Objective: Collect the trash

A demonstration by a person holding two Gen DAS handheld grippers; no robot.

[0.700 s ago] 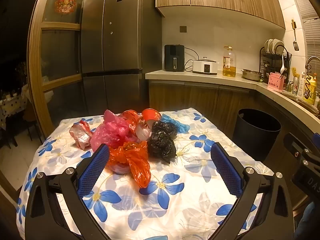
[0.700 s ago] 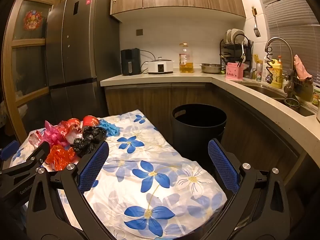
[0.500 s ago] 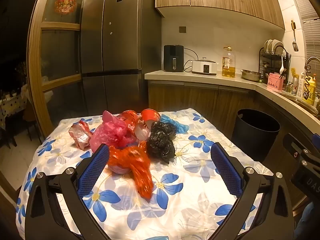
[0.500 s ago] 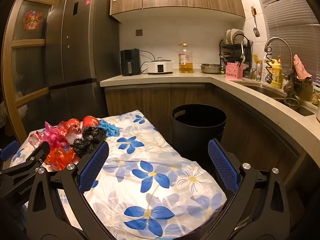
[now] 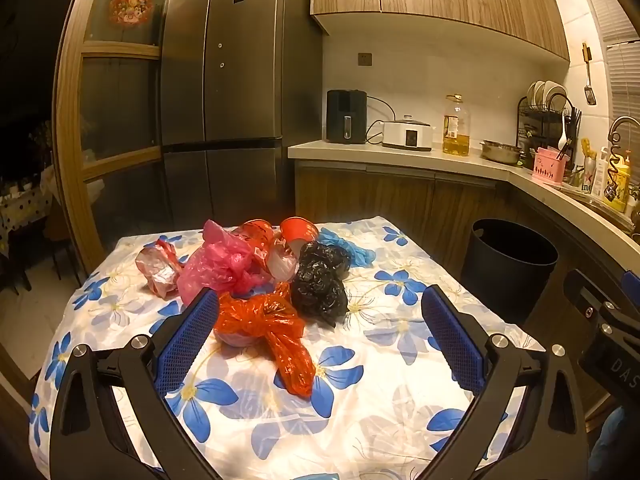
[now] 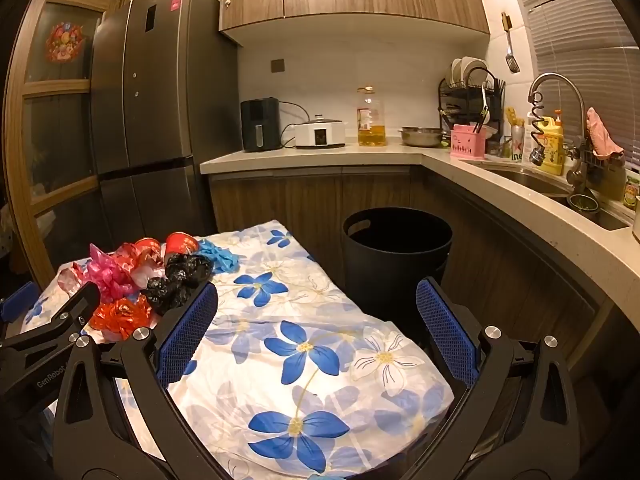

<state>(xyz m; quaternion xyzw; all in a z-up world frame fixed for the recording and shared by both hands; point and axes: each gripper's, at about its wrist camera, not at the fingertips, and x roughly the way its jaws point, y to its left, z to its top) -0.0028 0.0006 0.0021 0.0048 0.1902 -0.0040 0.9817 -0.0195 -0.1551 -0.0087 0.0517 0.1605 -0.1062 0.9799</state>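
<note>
In the left wrist view, the left tool stands wide and holds nothing; the crumpled orange plastic bag lies on the floral-clothed surface between its fingers, just beside the left pad. Behind it sit a black bag, a pink bag and a blue glove. In the right wrist view, the right tool is likewise wide and empty, over bare cloth, with the black trash bin on the floor beyond the surface's edge.
</note>
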